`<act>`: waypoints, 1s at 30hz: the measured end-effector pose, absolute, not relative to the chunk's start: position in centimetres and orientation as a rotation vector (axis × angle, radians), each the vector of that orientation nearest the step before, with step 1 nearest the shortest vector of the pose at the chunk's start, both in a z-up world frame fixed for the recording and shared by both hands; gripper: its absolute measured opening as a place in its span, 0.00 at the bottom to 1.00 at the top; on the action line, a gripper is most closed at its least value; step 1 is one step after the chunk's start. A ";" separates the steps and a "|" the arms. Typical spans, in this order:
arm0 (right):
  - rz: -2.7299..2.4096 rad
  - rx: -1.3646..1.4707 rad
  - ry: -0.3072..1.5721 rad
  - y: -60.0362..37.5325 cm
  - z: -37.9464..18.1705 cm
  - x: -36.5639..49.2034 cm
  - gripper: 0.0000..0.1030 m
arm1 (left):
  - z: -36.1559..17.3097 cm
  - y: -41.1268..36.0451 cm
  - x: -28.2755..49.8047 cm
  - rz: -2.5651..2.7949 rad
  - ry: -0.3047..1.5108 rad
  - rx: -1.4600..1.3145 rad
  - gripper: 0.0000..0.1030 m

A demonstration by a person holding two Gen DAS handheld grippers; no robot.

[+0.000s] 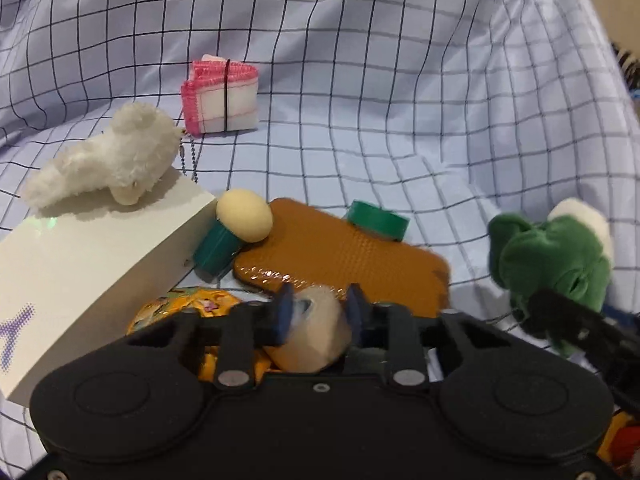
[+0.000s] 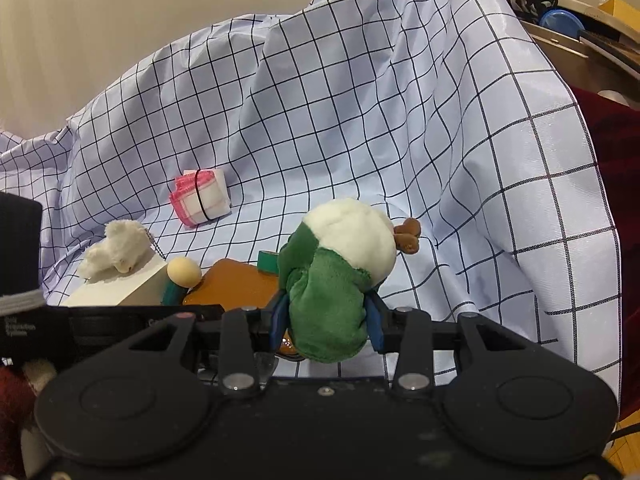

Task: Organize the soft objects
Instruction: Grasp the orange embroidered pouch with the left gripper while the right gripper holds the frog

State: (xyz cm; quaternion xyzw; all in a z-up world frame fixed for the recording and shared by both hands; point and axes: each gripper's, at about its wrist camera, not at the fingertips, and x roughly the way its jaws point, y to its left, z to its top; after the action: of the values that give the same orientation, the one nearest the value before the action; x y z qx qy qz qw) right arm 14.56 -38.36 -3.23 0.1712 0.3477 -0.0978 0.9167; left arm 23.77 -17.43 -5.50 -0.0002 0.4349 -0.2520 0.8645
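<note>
The left hand-held gripper (image 1: pixel 318 312) is clamped on a small beige, rounded soft object (image 1: pixel 316 336), its blue pads pressing on either side; the object looks blurred, so its exact kind is hard to tell. It sits just above a shiny orange foil packet (image 1: pixel 180 308) and at the near edge of a flat brown textured mat (image 1: pixel 340 256).

The right hand-held gripper (image 2: pixel 326 316) grips a green and white plush toy (image 2: pixel 340 276) by its green lower part, with the white rounded part pointing away from the camera.

Near the mat's far edge stands a short green cylinder (image 1: pixel 378 220). At its left edge a cream egg-shaped piece on a dark green base (image 1: pixel 232 236) leans against a white rectangular box (image 1: pixel 80 264). A fluffy white plush keychain (image 1: pixel 108 160) lies on top of the box, its bead chain hanging over the far edge. Farther back, well apart from the rest, a folded white cloth with pink stitched edges, bound by a black band (image 1: pixel 222 96), sits on the pale blue checked fabric (image 1: pixel 440 100) that covers the whole surface and rises in folds behind.
</note>
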 end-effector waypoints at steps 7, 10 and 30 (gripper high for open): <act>-0.205 0.361 0.710 -38.1 -2.6 14.2 0.38 | -4.2 -17.2 23.3 -0.499 0.873 0.066 0.24; -0.204 0.354 0.708 -38.0 -2.3 13.9 0.38 | -3.8 -16.3 22.9 -0.520 0.882 0.056 0.38; -0.155 0.351 0.733 -37.8 -2.8 13.7 0.38 | -4.5 -12.6 19.7 -0.421 0.799 0.188 0.73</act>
State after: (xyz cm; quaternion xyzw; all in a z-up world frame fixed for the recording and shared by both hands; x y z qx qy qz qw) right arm 13.72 -37.76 -2.76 0.1706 0.3561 -0.0753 0.9157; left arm 19.66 -12.64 -4.51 0.0906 0.3853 -0.2033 0.8955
